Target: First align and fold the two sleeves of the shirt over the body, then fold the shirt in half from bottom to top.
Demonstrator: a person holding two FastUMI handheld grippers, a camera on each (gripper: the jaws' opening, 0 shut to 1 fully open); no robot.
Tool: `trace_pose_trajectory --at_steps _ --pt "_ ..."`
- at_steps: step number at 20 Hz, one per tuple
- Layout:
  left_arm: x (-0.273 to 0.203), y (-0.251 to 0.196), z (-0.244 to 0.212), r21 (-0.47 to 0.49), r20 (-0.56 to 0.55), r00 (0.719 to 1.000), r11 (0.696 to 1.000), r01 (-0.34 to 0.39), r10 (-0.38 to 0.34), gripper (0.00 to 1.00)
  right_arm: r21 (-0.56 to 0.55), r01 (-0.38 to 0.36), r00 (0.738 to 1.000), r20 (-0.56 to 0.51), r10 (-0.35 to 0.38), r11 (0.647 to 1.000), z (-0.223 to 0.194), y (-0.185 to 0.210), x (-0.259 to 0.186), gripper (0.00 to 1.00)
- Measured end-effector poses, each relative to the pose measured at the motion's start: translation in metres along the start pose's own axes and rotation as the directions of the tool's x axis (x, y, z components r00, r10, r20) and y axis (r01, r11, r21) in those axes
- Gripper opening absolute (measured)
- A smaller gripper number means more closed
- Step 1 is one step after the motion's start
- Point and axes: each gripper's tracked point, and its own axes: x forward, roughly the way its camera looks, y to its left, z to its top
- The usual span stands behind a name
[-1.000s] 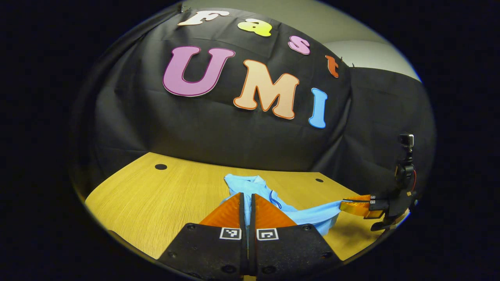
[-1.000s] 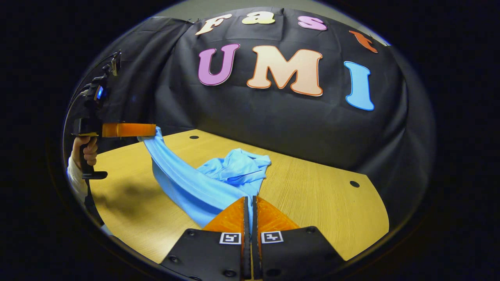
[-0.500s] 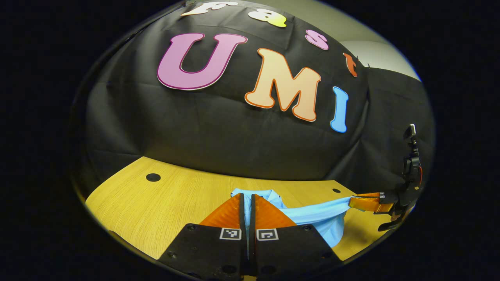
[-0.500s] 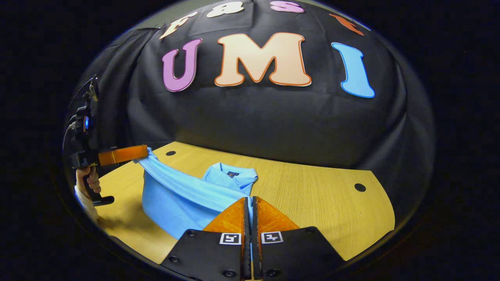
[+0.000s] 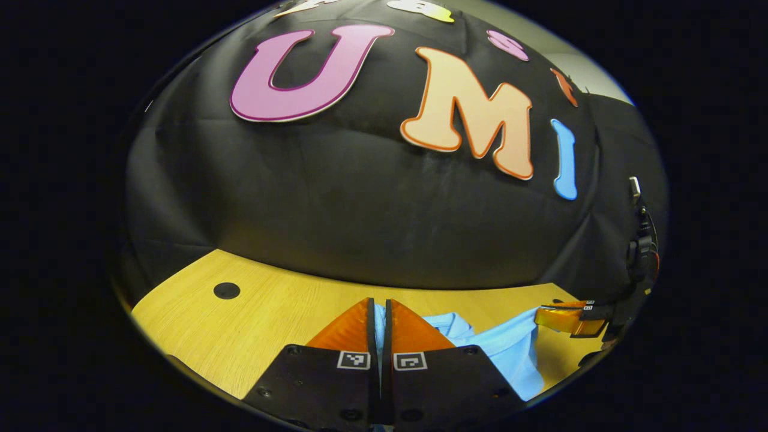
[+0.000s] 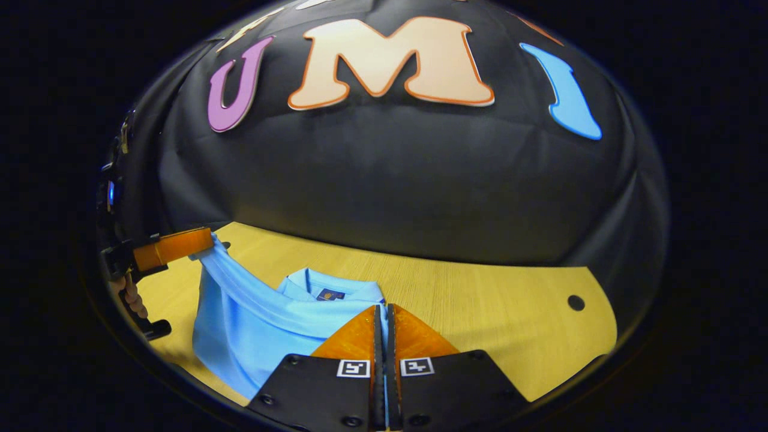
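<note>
- The desk (image 6: pixel 492 312) is a pale wood top that runs ahead of both grippers to the booth's black cloth wall (image 6: pixel 390 180). That wall looms larger and nearer than a second ago, and less bare wood shows ahead of the fingers in both views.
- The shirt (image 6: pixel 240 324), light blue, lies on the desk to the left of the right gripper, its collar (image 6: pixel 330 287) ahead of the fingers and facing the wall. A second ago the collar end was a crumpled heap; now it lies flat and squared, with a small dark label showing inside the neck.
- The shirt's lifted edge (image 6: pixel 264 300) is its long axis here: a taut band running from the right gripper's fingers up and leftward to the left gripper, sloping less steeply than before. In the left gripper view the shirt (image 5: pixel 510 354) stretches rightward from that gripper's fingers to the other gripper.
- The left gripper (image 5: pixel 379 318) has its fingers pressed together on a strip of blue cloth. Seen from the right gripper view, it (image 6: pixel 207 239) hangs above the desk's left side, lower than a second ago, held by a hand (image 6: pixel 133 297).
- The right gripper (image 6: pixel 384 321) likewise pinches blue cloth between closed fingers; from the left gripper view it (image 5: pixel 543 316) sits far to the right, just above the desk.
</note>
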Motion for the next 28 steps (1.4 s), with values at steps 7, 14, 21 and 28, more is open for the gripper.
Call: trace_pose_trajectory --at_steps 7,14,21,28 --pt "0.04 0.013 -0.038 0.038 -0.075 0.996 0.998 -0.047 0.049 0.0 0.086 0.031 0.999 -0.037 -0.028 0.996 -0.012 -0.022 0.032 0.04" --pt "0.015 0.038 -0.03 0.07 -0.074 0.985 0.986 -0.154 0.159 0.31 0.098 -0.011 0.999 -0.029 0.014 0.995 -0.01 -0.016 0.01 0.24" --pt "-0.065 0.037 -0.01 0.182 0.005 0.988 0.972 -0.15 0.152 0.97 0.15 -0.056 0.998 0.032 0.052 0.987 -0.017 -0.021 -0.047 0.98" --pt "-0.153 0.022 -0.024 0.128 0.042 0.993 0.985 -0.117 0.112 0.97 0.097 -0.031 0.987 0.162 0.015 0.995 -0.024 -0.032 -0.134 0.98"
